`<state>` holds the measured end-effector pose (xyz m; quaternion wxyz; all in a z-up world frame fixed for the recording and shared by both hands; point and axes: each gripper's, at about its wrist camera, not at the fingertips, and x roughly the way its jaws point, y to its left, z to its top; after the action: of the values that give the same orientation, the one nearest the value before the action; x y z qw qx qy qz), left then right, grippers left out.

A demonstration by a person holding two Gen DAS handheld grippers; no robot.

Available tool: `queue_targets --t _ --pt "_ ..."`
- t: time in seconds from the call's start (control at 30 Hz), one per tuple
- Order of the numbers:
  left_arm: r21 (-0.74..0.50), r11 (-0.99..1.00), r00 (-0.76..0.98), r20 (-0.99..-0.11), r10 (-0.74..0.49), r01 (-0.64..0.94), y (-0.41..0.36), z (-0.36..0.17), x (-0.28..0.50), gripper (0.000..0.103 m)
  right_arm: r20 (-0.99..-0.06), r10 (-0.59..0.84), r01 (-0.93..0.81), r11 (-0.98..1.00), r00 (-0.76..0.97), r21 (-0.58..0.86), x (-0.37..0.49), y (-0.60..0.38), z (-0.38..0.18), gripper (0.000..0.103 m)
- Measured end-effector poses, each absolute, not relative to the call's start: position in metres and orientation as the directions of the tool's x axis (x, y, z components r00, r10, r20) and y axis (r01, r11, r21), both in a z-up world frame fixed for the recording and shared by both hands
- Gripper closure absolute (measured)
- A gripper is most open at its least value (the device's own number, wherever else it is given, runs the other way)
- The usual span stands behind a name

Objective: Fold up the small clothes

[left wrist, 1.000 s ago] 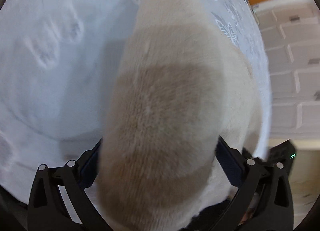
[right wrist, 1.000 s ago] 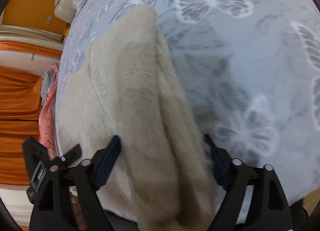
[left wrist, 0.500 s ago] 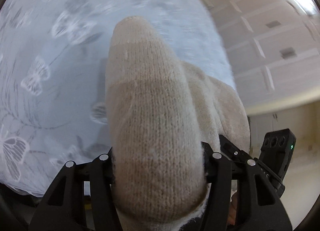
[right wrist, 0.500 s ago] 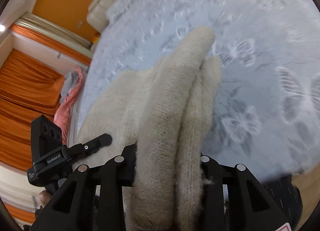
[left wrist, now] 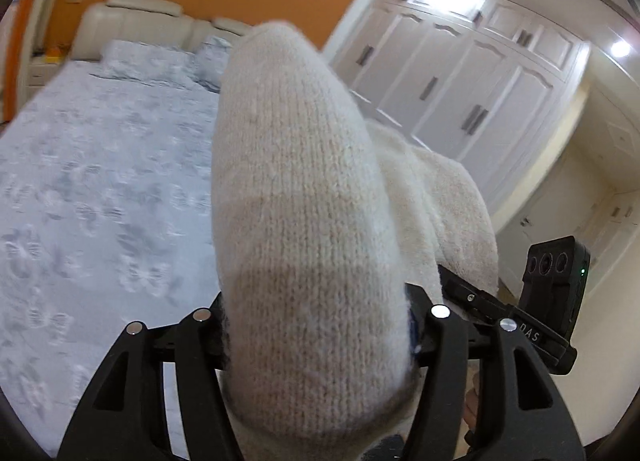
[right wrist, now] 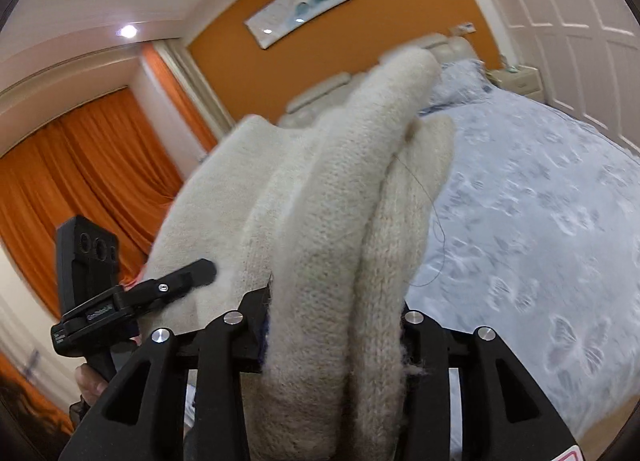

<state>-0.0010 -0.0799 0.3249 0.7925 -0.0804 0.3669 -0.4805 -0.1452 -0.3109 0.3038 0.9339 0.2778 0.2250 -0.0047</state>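
Observation:
A cream knitted garment (left wrist: 304, 221) is held up in the air between both grippers. My left gripper (left wrist: 320, 337) is shut on a bunched fold of it. My right gripper (right wrist: 332, 337) is shut on another thick fold of the same garment (right wrist: 320, 221). The knit stretches across to the other gripper in each view: the right gripper's body (left wrist: 548, 301) shows at the right of the left wrist view, and the left gripper's body (right wrist: 96, 285) at the left of the right wrist view. The fingertips are hidden by the knit.
A bed with a pale blue butterfly-print cover (left wrist: 100, 201) lies below and ahead, also in the right wrist view (right wrist: 540, 221). Pillows and a cream headboard (left wrist: 132, 17) are at its far end. White wardrobes (left wrist: 460, 73) and orange curtains (right wrist: 80, 181) line the room.
Both grippers closed on the knit and lifted it off the bed, tilting upward so the room now shows behind it.

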Motion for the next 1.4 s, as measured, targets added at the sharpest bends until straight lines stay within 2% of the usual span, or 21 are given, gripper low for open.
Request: queue_targets --t 0.07,0.17,0.23,0.27,0.3,0.33,0.4,0.5,0.53,0.57,0.63,0.7,0.77,0.83,0.93,1.2,1.3,1.4 --pt "-0.478 0.566 0.285 -0.539 -0.793 0.672 -0.069 0.303 0.017 0.039 -0.429 0.154 0.117 0.832 0.89 0.542 -0.127 -0.305 0.289 0.062" --pt "-0.445 0.661 0.319 -0.625 -0.712 0.604 -0.06 0.223 0.057 0.026 -0.524 0.21 0.141 0.823 0.825 0.551 -0.073 -0.294 0.215 0.054" --pt "-0.39 0.777 0.31 -0.756 -0.576 0.494 -0.045 0.14 0.076 0.028 -0.623 0.197 0.22 0.821 0.757 0.527 -0.051 -0.289 0.149 0.053" --pt "-0.357 0.824 0.289 -0.813 -0.507 0.44 -0.038 0.106 0.078 0.041 -0.716 0.175 0.307 0.817 0.675 0.489 -0.04 -0.286 0.106 0.06" --pt "-0.298 0.876 0.257 -0.875 -0.409 0.379 -0.025 0.069 0.075 0.047 -0.8 0.145 0.386 0.816 0.582 0.43 -0.035 -0.281 0.071 0.067" --pt "-0.299 0.882 0.241 -0.885 -0.4 0.365 -0.016 0.058 0.07 0.048 -0.833 0.144 0.417 0.812 0.534 0.408 -0.039 -0.276 0.051 0.08" --pt "-0.329 0.883 0.258 -0.869 -0.422 0.336 0.007 0.052 0.053 0.047 -0.819 0.173 0.393 0.811 0.546 0.433 -0.064 -0.258 0.039 0.081" --pt "-0.354 0.881 0.287 -0.849 -0.443 0.312 0.014 0.058 0.047 0.033 -0.828 0.146 0.349 0.857 0.541 0.379 -0.076 -0.241 0.048 0.079" --pt "-0.359 0.882 0.295 -0.846 -0.445 0.304 0.012 0.058 0.049 0.026 -0.83 0.145 0.342 0.863 0.539 0.373 -0.074 -0.241 0.05 0.071" --pt "-0.36 0.886 0.309 -0.841 -0.444 0.294 0.007 0.06 0.053 0.025 -0.829 0.141 0.344 0.863 0.541 0.371 -0.07 -0.241 0.052 0.057" --pt "-0.358 0.889 0.308 -0.844 -0.439 0.285 -0.003 0.059 0.063 0.025 -0.828 0.121 0.366 0.855 0.548 0.367 -0.056 -0.252 0.05 0.047" --pt "-0.32 0.904 0.323 -0.856 -0.404 0.285 -0.012 0.057 0.064 0.025 -0.843 0.12 0.383 0.851 0.524 0.359 -0.039 -0.258 0.046 0.053" --pt "-0.221 0.928 0.349 -0.88 -0.323 0.3 -0.019 0.052 0.058 0.026 -0.845 0.147 0.368 0.852 0.515 0.372 -0.027 -0.258 0.04 0.086" --pt "-0.098 0.941 0.351 -0.911 -0.215 0.324 -0.031 0.035 0.059 0.029 -0.867 0.118 0.341 0.887 0.483 0.311 -0.018 -0.247 0.033 0.088" --pt "-0.032 0.933 0.313 -0.937 -0.153 0.358 -0.042 0.013 0.058 0.028 -0.939 0.009 0.3 0.946 0.344 0.119 -0.003 -0.237 -0.004 0.094" --pt "0.009 0.93 0.342 -0.931 -0.126 0.366 -0.047 0.016 0.047 0.029 -0.902 0.052 0.33 0.921 0.428 0.209 -0.011 -0.247 0.029 0.089" --pt "0.019 0.93 0.342 -0.932 -0.115 0.366 -0.051 0.017 0.044 0.029 -0.944 0.0 0.311 0.944 0.33 0.109 -0.005 -0.238 -0.003 0.091" --pt "0.057 0.926 0.378 -0.921 -0.096 0.374 -0.054 0.026 0.035 0.029 -0.938 -0.038 0.306 0.949 0.343 0.074 -0.003 -0.232 0.007 0.091"
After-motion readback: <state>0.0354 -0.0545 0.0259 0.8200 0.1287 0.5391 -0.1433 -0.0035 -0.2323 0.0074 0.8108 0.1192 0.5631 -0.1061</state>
